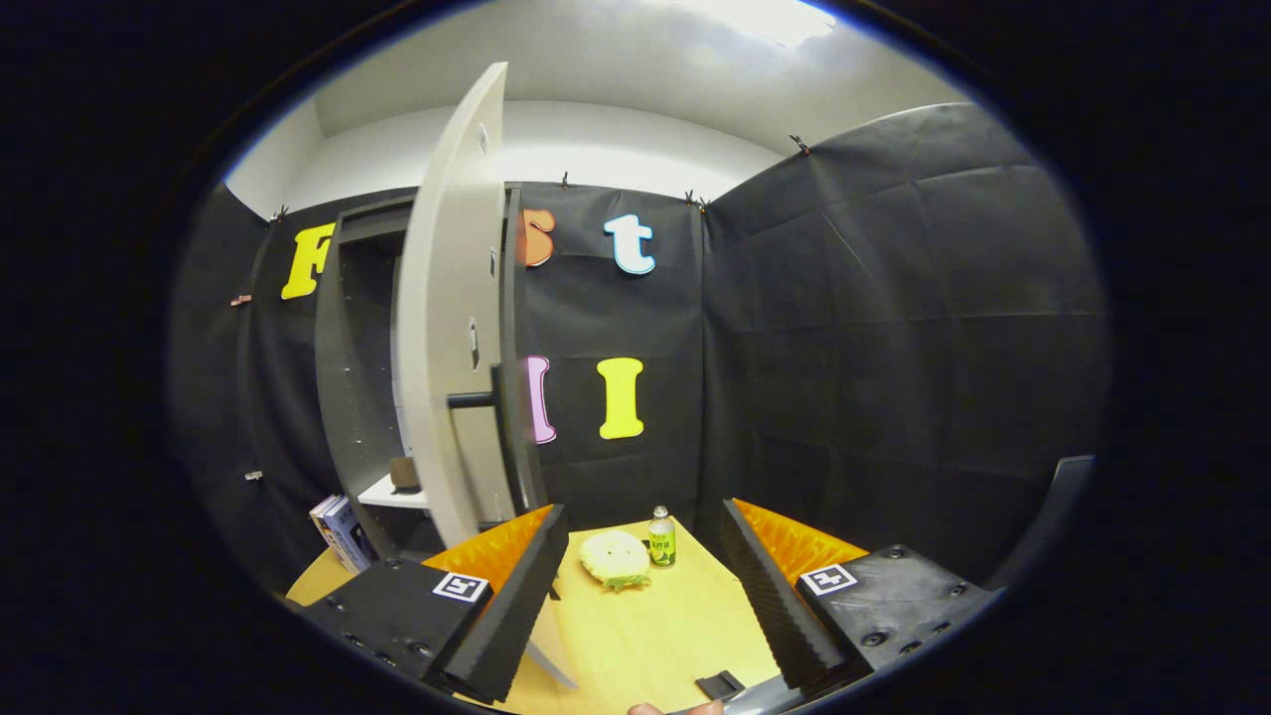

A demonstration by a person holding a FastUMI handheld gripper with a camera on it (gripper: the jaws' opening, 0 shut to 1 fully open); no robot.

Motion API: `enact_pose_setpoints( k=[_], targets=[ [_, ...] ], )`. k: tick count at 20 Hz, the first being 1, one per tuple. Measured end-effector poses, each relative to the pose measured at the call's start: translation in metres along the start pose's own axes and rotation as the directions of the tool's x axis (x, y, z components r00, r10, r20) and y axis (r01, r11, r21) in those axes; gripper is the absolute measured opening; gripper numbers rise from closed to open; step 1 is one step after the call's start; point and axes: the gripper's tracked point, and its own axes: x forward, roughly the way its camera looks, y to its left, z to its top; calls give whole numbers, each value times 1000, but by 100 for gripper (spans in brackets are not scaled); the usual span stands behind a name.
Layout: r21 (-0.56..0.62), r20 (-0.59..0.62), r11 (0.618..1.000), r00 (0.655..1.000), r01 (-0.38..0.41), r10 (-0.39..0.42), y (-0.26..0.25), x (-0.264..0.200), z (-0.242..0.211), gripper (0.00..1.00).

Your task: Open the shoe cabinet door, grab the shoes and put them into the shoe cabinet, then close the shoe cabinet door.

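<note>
The dark grey shoe cabinet (348,328) stands at the back left of the wooden table (645,636). Its pale door (452,328) is swung wide open, edge-on to me, with a dark bar handle (472,400) sticking out of its side. Inside, a white shelf (387,494) carries a small brown item (404,473). A pale yellow fluffy shoe (616,559) lies on the table just ahead of the fingers, nearer the left one. My gripper (643,508) is open with nothing between its fingers. The left finger sits close under the door's lower edge.
A small green bottle (662,539) stands right next to the shoe. Some books (343,531) lean at the cabinet's left foot. A small black piece (719,684) lies on the table near the right finger. Black cloth walls close the back and right.
</note>
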Motion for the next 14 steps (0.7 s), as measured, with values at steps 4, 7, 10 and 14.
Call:
enact_pose_setpoints(
  k=[4,7,10,14],
  targets=[
    [-5,-18,998,998,-58,58,23,13,-6,98],
    [6,-23,998,998,-61,61,28,11,-6,96],
    [18,-27,998,998,-53,53,38,6,-8,98],
    [24,-30,997,997,-76,76,68,-6,-11,98]
  ],
)
